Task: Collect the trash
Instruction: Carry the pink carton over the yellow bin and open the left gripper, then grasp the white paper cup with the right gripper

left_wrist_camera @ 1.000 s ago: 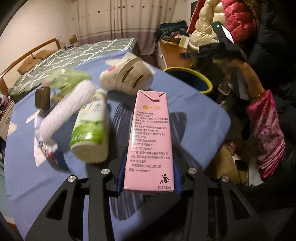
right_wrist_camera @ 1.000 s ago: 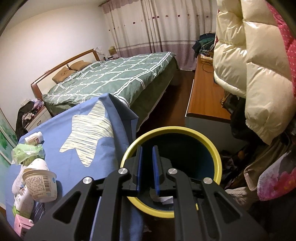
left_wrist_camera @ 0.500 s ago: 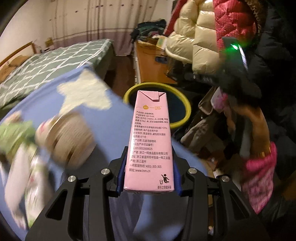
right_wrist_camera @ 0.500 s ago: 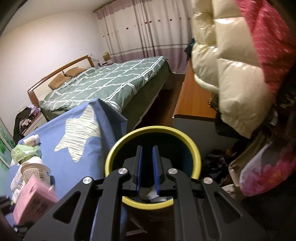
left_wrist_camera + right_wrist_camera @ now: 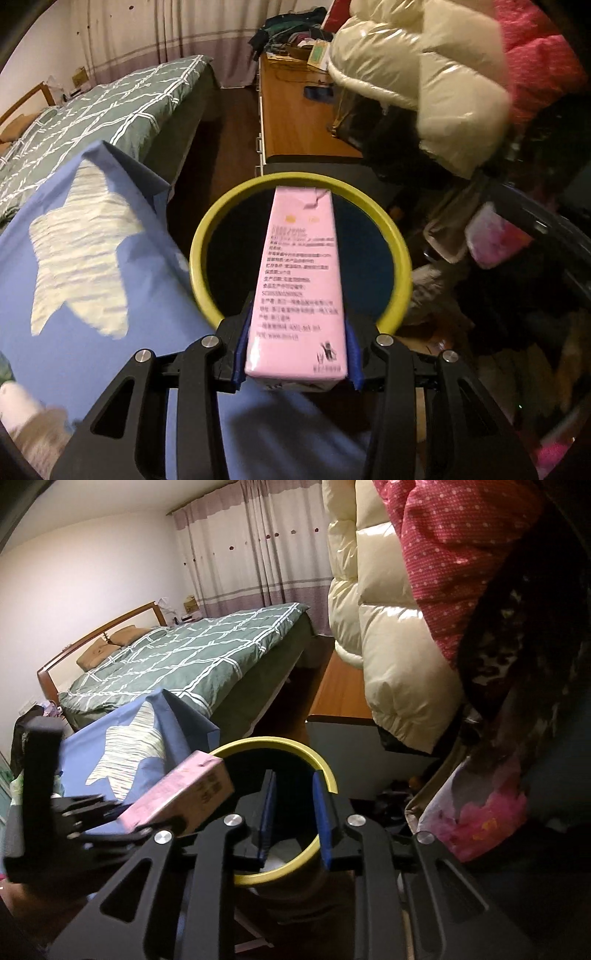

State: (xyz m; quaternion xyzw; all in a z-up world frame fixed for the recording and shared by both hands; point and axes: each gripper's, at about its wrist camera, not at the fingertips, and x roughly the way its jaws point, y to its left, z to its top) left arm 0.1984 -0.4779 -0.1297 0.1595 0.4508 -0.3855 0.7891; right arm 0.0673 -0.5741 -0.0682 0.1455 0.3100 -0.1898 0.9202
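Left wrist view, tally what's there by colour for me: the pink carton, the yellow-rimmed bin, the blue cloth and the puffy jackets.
Pink: 1, the pink carton in the left gripper
Yellow-rimmed: 1, the bin
Blue: 1, the cloth
Cream: 1, a jacket
Red: 1, a jacket
Total: 5

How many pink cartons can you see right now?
1. The pink carton is clamped in the left gripper, held over the yellow-rimmed bin. Others may be out of view.

My table [image 5: 122, 354] wears a blue cloth [image 5: 44, 343] with a pale striped star [image 5: 79, 251]. At its lower left edge I see blurred whitish things, unidentifiable. The yellow-rimmed bin [image 5: 195, 254] stands on the dark floor [image 5: 229, 147] just beside it.
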